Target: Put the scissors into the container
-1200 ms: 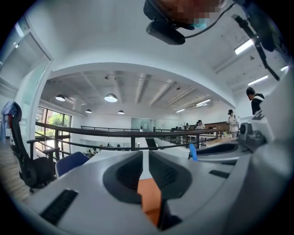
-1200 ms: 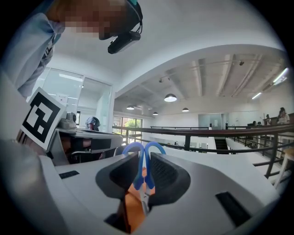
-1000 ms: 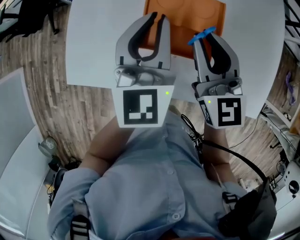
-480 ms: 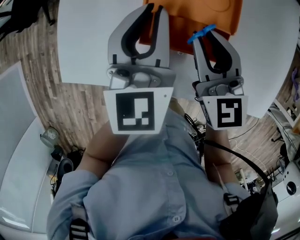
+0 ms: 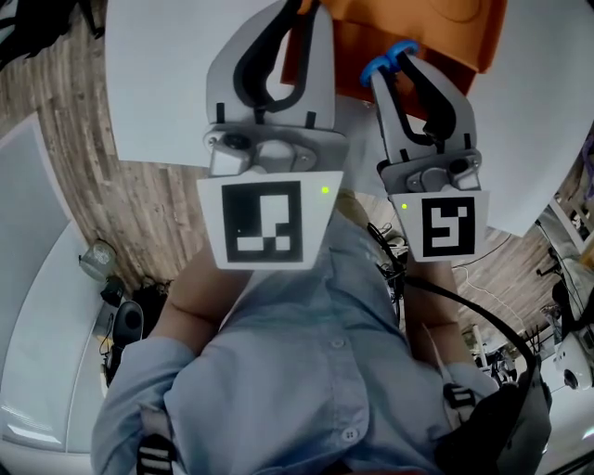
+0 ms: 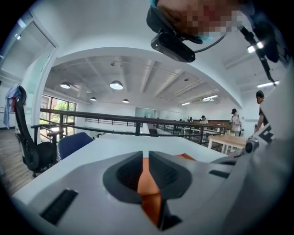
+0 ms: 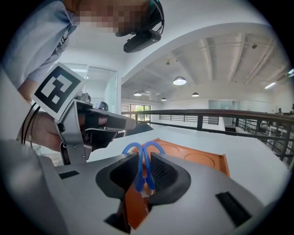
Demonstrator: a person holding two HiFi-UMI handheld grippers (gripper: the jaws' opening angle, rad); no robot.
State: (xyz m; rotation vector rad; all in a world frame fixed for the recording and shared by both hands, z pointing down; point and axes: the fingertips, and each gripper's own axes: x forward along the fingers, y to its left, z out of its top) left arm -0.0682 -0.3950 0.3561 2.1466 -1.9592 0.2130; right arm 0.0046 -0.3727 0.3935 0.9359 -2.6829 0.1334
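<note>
Right gripper: jaws clamped on the scissors. The grip falls on the blue handle shanks. Both finger loops project past the jaw tips on the far side. The blades are hidden behind the jaws and cannot be assessed.

Scissors location: held in the air, not in the container. In the head view the blue loops lie over the near edge of the orange container. In the right gripper view the container sits just beyond the jaws on the white table, with shallow round recesses visible in its floor.

Left gripper: jaws drawn together to a thin slit, with nothing between them. The orange of the container shows through the slit. In the head view this gripper is raised to the left of the right gripper. Its tips are over the container's near left corner.

Both grippers are held close in front of the person's light blue shirt. Wood flooring shows below the near table edge on the left.
</note>
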